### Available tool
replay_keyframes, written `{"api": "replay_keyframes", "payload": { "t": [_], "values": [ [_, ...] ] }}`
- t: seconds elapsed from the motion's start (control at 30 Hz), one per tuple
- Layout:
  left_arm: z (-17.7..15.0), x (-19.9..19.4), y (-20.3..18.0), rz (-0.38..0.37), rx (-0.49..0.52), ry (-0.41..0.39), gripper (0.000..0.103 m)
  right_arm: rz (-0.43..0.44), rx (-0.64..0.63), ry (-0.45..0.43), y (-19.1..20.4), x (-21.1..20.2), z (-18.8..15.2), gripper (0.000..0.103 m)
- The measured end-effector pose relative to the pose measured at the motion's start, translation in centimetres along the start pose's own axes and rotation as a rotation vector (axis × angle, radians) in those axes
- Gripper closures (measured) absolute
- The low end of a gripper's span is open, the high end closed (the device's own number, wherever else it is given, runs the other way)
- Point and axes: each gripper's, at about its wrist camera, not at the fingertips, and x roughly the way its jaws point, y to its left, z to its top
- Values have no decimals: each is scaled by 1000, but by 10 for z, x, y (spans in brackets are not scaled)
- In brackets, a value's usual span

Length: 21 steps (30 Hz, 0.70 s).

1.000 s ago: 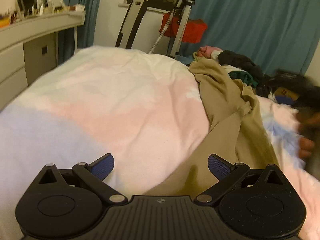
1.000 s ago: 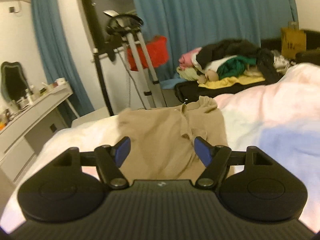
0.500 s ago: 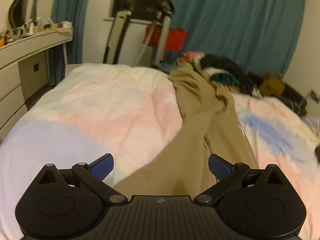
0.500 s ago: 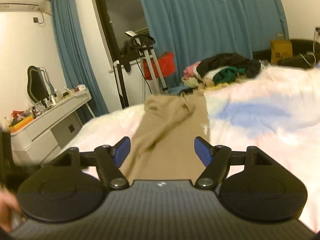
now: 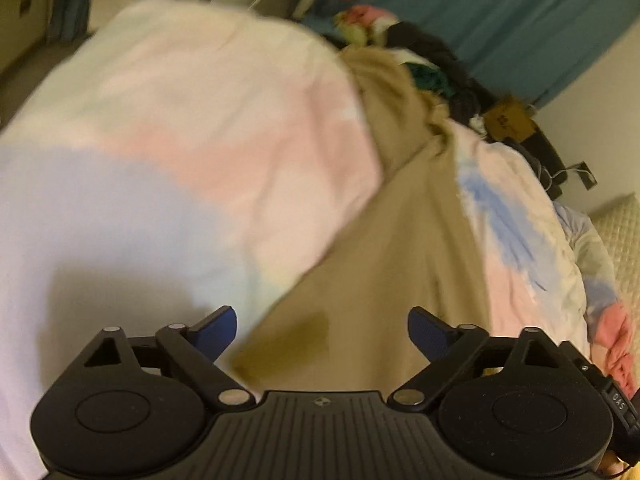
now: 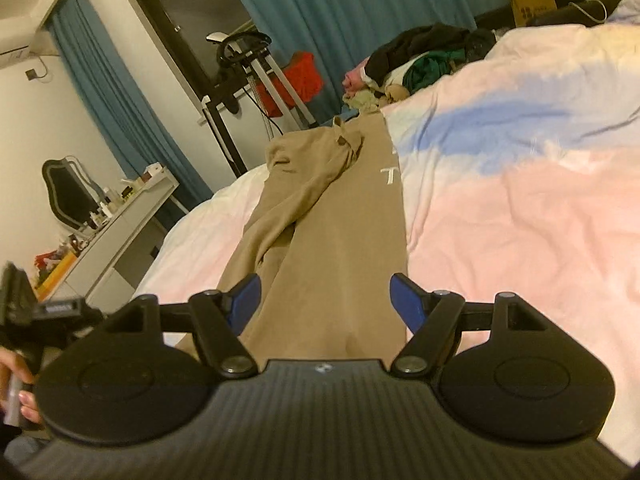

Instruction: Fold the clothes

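Tan trousers [image 6: 332, 216] lie stretched along the pastel bedspread [image 6: 520, 208], waist end far, leg ends near me. In the left wrist view the same trousers [image 5: 400, 248] run from the lower middle up to the far right, blurred by motion. My left gripper [image 5: 322, 330] is open and empty, just above the near end of the trousers. My right gripper [image 6: 325, 296] is open and empty, its fingers straddling the near part of the trouser legs.
A heap of other clothes [image 6: 416, 60] lies beyond the bed's far end. A white dresser [image 6: 120, 220] with small items stands left. A treadmill [image 6: 248, 76] and blue curtains [image 6: 360, 0] are behind. The left gripper's body [image 6: 24, 312] shows at the left edge.
Both grippers have tilted and dropped closer to the near end of the trousers. The trousers now lie straighter along the bed. Both grippers stay open.
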Motion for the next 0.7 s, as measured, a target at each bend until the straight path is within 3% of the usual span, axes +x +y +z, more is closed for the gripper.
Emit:
{"api": "replay_keyframes", "payload": {
  "t": [0.1, 0.17, 0.23, 0.33, 0.37, 0.43, 0.7],
  "values": [
    [1, 15, 29, -45, -14, 48, 22, -6, 5, 2, 1, 3, -1, 29],
    [0, 25, 39, -60, -8, 62, 36, -14, 8, 4, 1, 6, -1, 29],
    [0, 33, 45, -72, 12, 64, 40, -26, 11, 12, 0, 9, -2, 30],
    [-1, 38, 37, -81, 94, 53, 66, -44, 17, 25, -3, 14, -3, 29],
    [-3, 37, 28, -71, 132, 48, 79, -50, 19, 29, -3, 16, -3, 29],
    [-9, 28, 7, -40, 221, 34, 95, -65, 19, 35, -5, 20, -2, 29],
    [-33, -6, -81, 84, 577, -26, 98, -127, 15, 99, -12, 27, -6, 29]
  ]
}}
